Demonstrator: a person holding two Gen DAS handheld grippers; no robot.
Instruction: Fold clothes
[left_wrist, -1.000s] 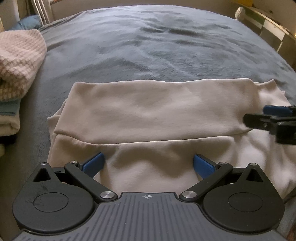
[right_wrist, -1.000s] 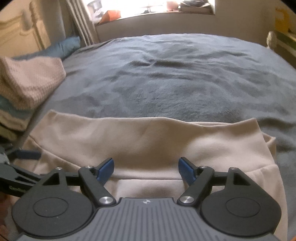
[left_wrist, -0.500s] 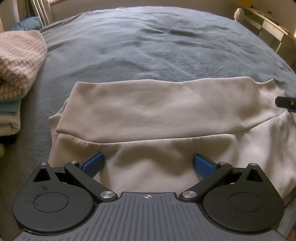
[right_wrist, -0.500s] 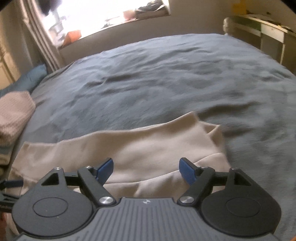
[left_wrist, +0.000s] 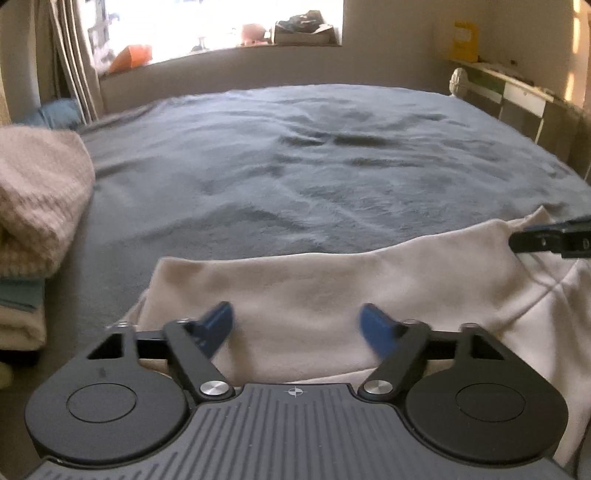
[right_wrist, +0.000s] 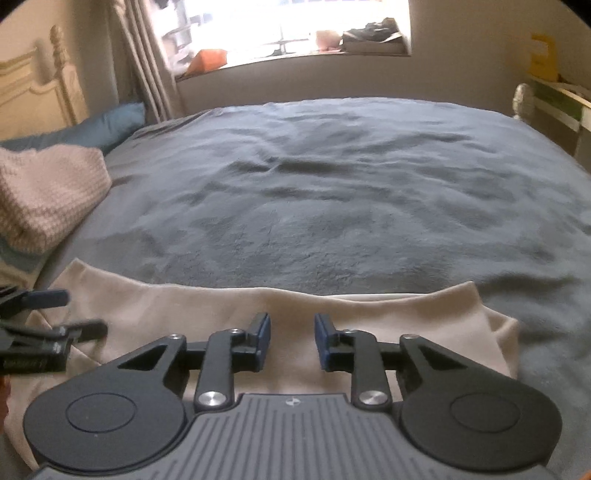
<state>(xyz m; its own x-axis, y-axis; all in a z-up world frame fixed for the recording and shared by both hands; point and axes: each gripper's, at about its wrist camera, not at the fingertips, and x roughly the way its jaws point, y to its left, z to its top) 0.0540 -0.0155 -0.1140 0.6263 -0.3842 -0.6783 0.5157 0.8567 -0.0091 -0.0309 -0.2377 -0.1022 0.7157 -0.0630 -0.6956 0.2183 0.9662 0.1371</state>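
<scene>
Right at the near edge, the left hand-held gripper (left_wrist: 297, 325) shows its blue-tipped fingers (left_wrist: 218, 323) spread wide apart, nothing between them, poised over the near left part of the cream, soft fleece garment (left_wrist: 332, 280); whether the tips touch the cloth is hard to tell through the blur. The right hand-held gripper (right_wrist: 291, 341) has its blue pads (right_wrist: 263, 334) drawn closer together, yet a clear gap shows between them with cream cloth visible through it, so it is partly open and grips nothing, sitting above the middle of the garment (right_wrist: 207, 314) in its own view. The garment lies flat on the near part of the grey plush bed cover (left_wrist: 314, 166), its long axis running left to right across both views, one folded band stretching from the left hand-held gripper's side to the right hand-held gripper's. In the left wrist view the right hand-held gripper's black finger (left_wrist: 550, 238) juts in from the right edge, just at the garment's far right corner, where the cloth rises to a small peak. In the right wrist view the left hand-held gripper (right_wrist: 55, 314) comes in from the left, over the garment's left end. Further left on the bed, well apart from the garment, rests a pink-and-white knitted pile (right_wrist: 44, 192) stacked on other folded cloth. Beyond, the cover runs to a bright window (left_wrist: 221, 26).
</scene>
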